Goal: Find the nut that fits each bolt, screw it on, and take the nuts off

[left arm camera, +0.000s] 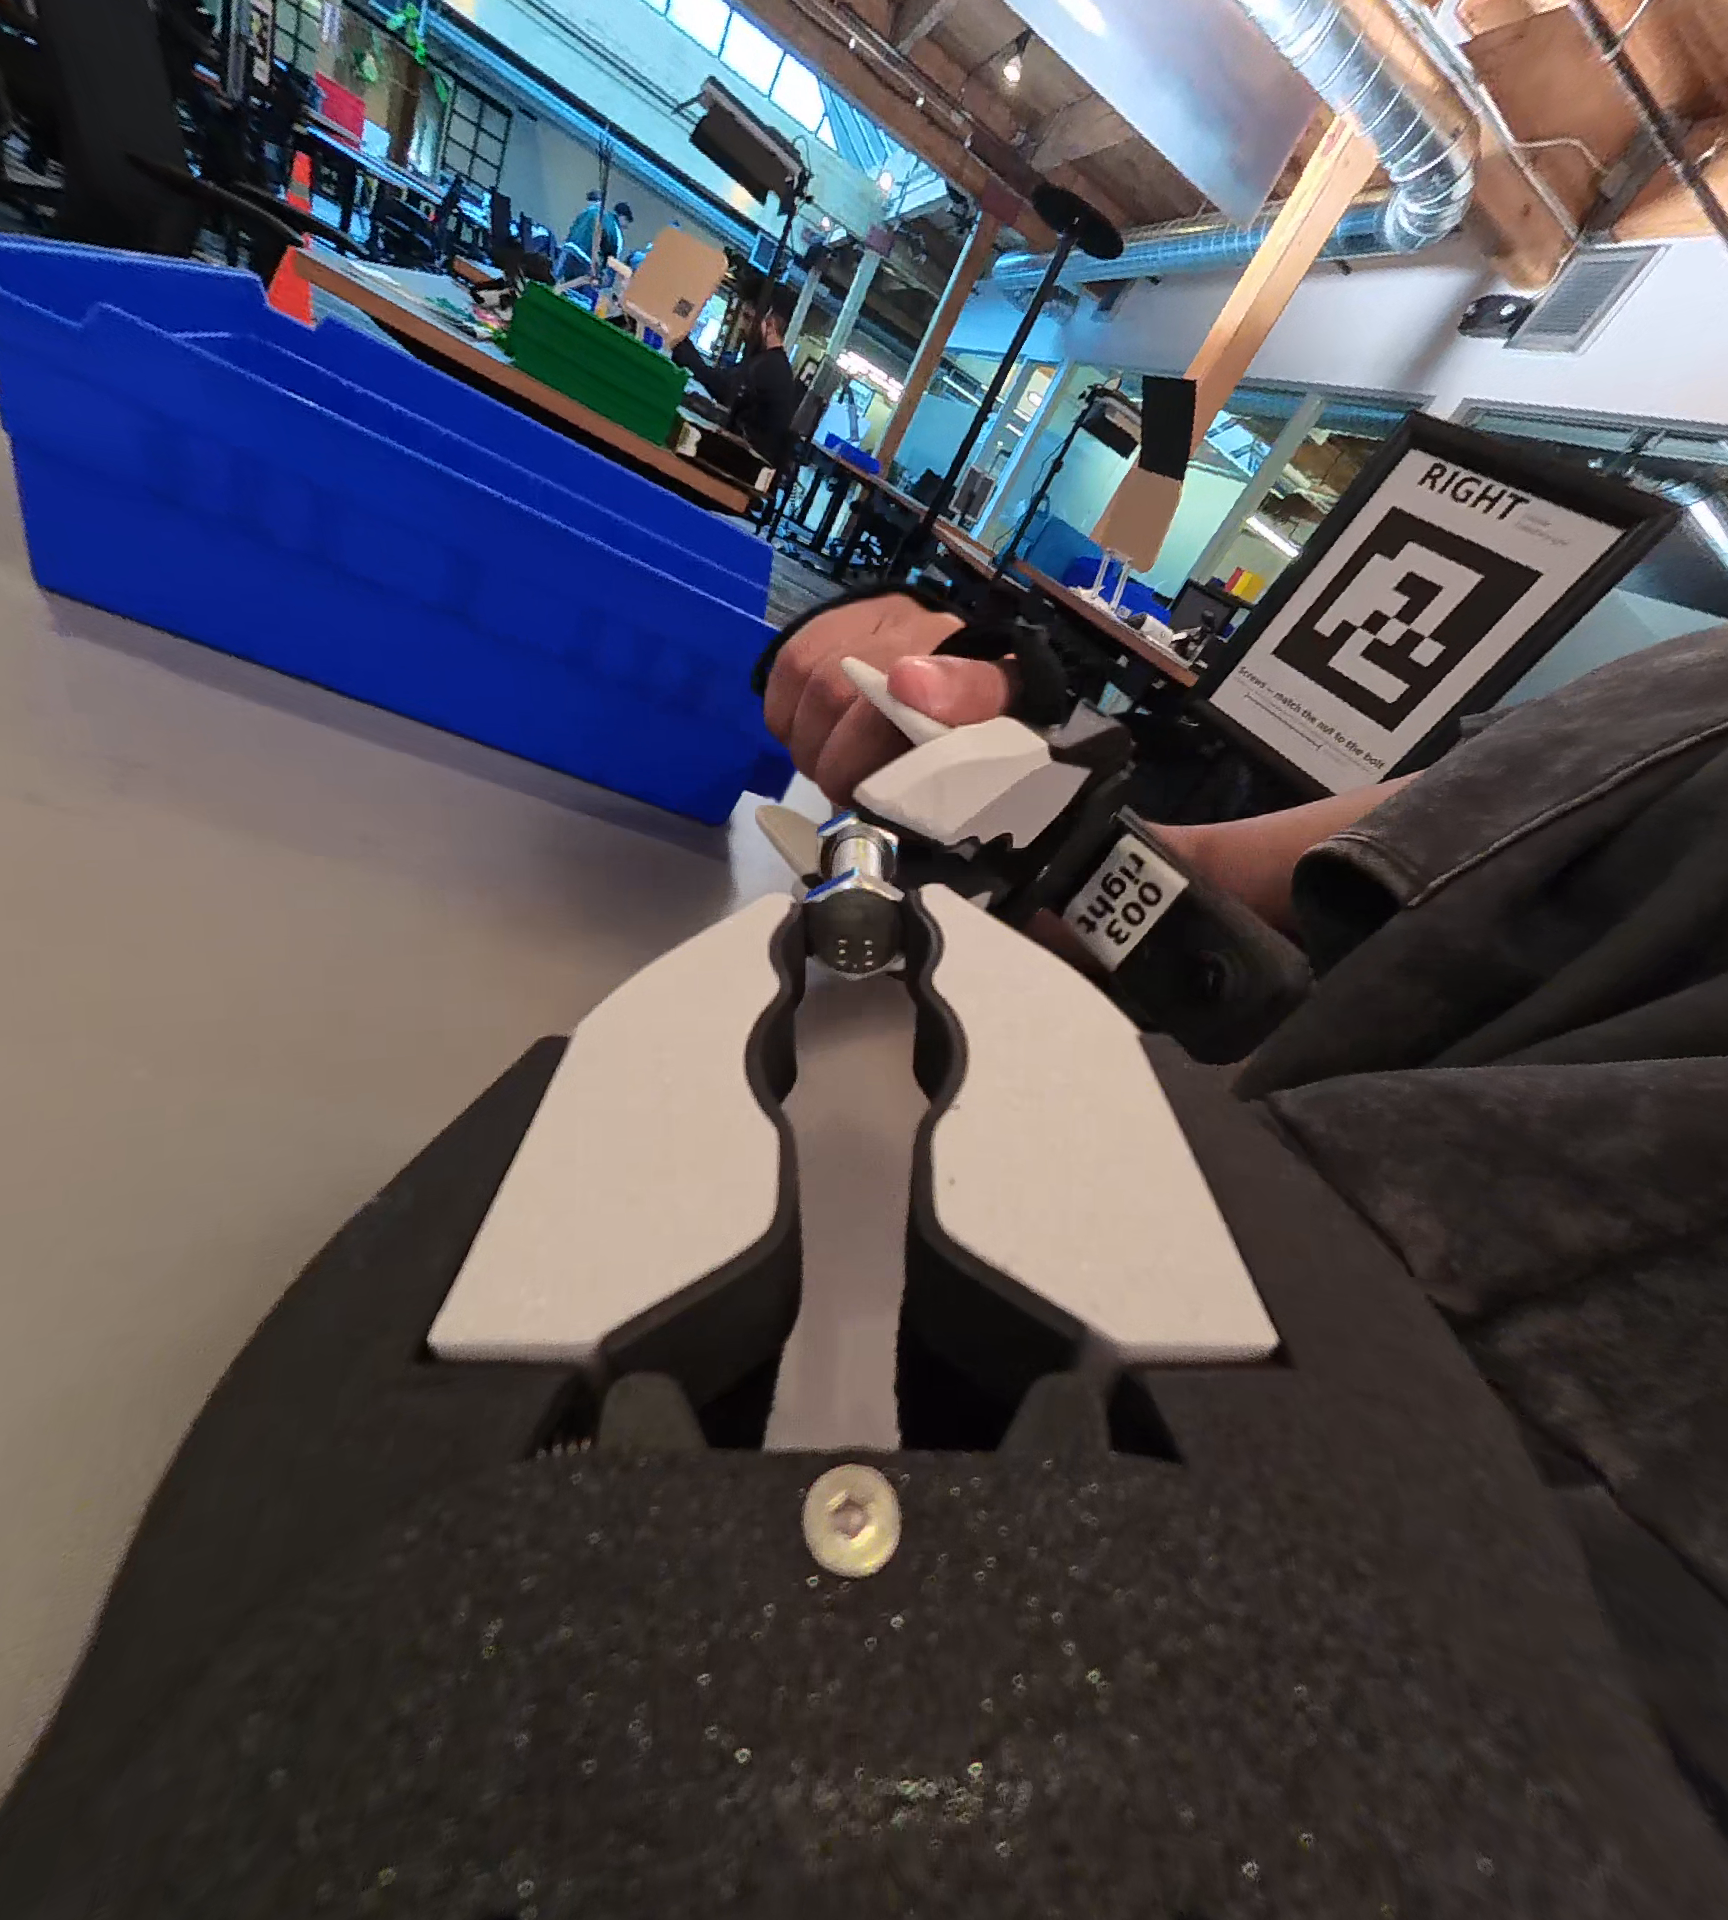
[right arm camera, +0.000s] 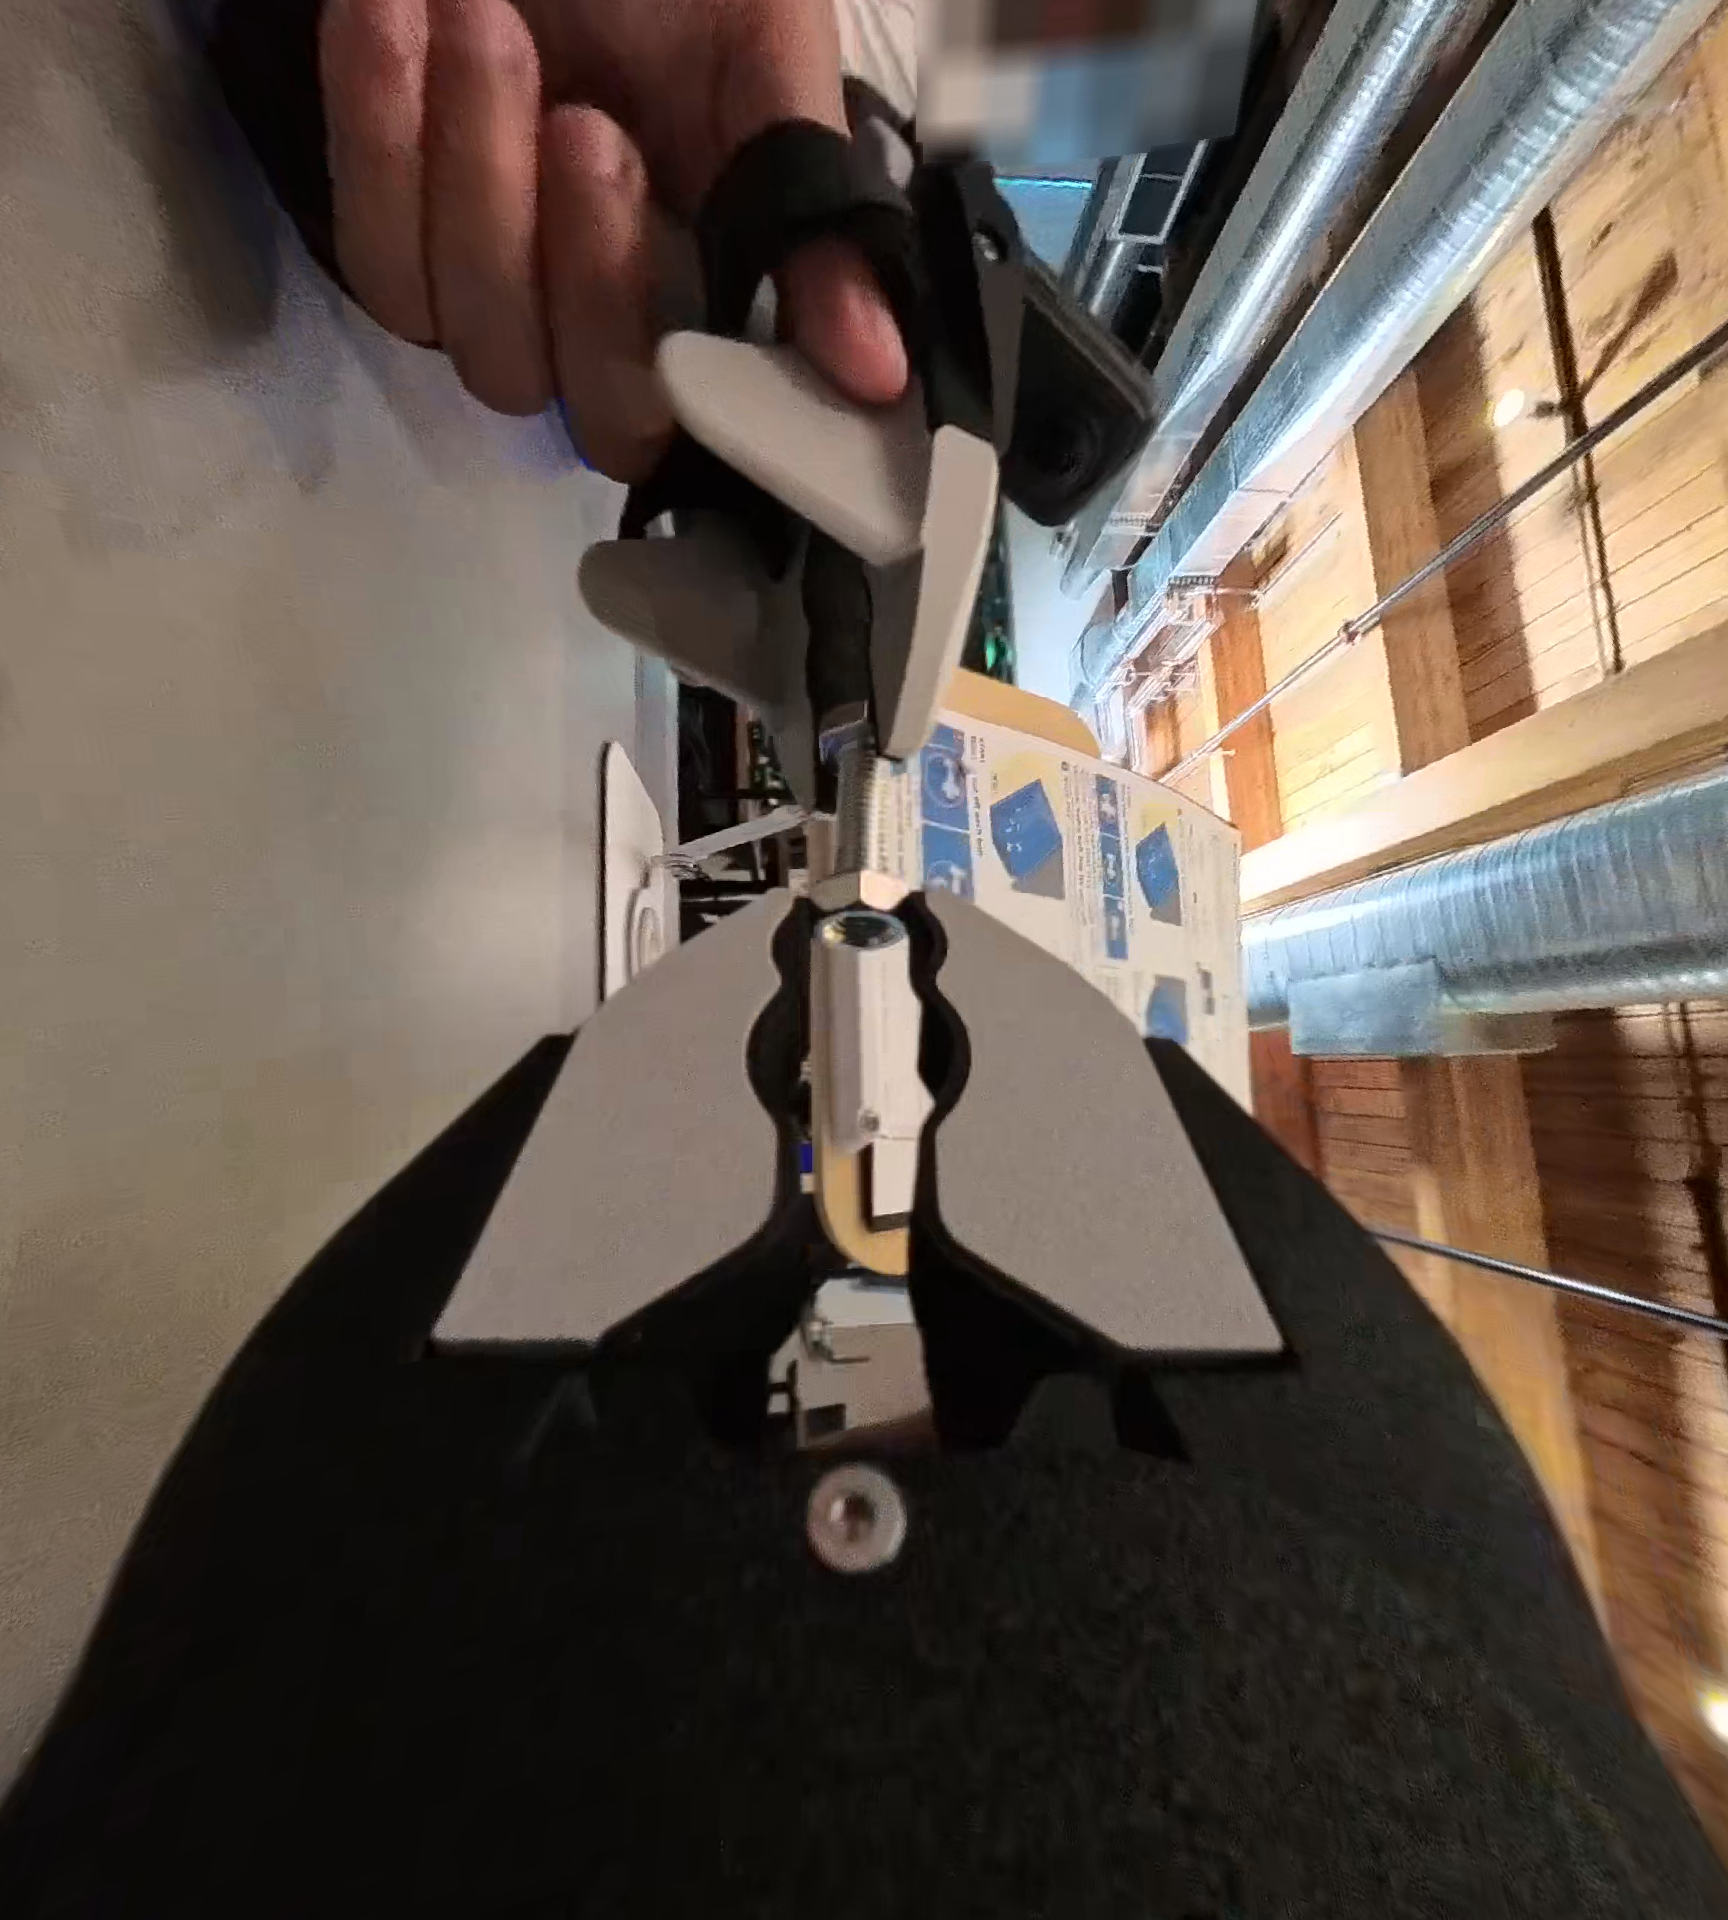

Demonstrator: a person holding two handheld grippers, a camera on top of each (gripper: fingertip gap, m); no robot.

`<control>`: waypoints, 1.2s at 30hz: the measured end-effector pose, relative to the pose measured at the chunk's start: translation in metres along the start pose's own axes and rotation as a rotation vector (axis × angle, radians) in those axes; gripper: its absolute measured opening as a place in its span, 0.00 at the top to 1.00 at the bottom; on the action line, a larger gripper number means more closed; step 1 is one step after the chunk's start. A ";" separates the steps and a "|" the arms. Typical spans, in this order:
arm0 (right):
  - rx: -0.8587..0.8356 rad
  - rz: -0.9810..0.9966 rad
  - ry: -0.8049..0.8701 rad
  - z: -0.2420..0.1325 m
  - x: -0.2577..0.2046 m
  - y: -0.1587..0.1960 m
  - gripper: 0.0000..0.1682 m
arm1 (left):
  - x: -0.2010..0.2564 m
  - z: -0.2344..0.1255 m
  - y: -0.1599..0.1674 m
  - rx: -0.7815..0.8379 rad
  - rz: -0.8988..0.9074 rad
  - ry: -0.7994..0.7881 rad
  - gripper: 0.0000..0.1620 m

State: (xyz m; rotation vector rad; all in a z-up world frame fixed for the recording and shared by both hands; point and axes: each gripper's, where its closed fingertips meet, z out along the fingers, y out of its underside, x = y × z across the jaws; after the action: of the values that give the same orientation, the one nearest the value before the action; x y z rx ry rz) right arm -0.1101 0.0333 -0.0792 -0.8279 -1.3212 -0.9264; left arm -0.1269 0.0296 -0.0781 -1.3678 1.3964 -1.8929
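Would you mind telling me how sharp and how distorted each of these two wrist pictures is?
Left wrist view: the bolt in the left gripper is sharp; wide-angle bending tilts the blue bin. Right wrist view: the nut in the right gripper is crisp; the hand and edges look smeared.

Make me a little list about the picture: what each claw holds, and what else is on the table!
left gripper: shut on the bolt head
right gripper: shut on the nut, a long hex one
bolt and nut: in line, thread tip at the nut's hole
bin: blue, on the table, behind the grippers
sign: framed, standing at the right
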 end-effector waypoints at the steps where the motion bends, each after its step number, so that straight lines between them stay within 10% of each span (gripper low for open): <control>1: -0.001 0.033 -0.014 0.001 -0.002 0.001 0.90 | -0.002 0.000 0.001 -0.002 0.002 -0.009 0.89; 6: 0.127 0.540 -0.172 -0.003 -0.005 -0.008 0.76 | -0.003 -0.007 -0.007 0.046 0.030 -0.027 0.89; 17: 0.326 2.502 -0.843 0.021 0.014 -0.003 0.79 | -0.006 -0.021 -0.024 0.152 0.112 -0.084 0.89; 28: 0.429 2.611 -0.944 0.016 0.014 -0.002 1.00 | -0.009 -0.010 -0.012 0.069 0.140 -0.107 0.89; 31: 0.355 2.631 -0.925 0.020 0.006 0.002 0.81 | -0.009 -0.011 -0.013 0.077 0.142 -0.105 0.89; 36: 0.413 2.685 -0.986 0.018 0.006 -0.003 0.76 | -0.010 -0.017 -0.017 0.103 0.144 -0.119 0.89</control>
State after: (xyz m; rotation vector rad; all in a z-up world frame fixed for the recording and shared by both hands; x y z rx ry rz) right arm -0.1206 0.0476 -0.0714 -1.6487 -0.0165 1.9082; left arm -0.1334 0.0525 -0.0677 -1.2737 1.2854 -1.7372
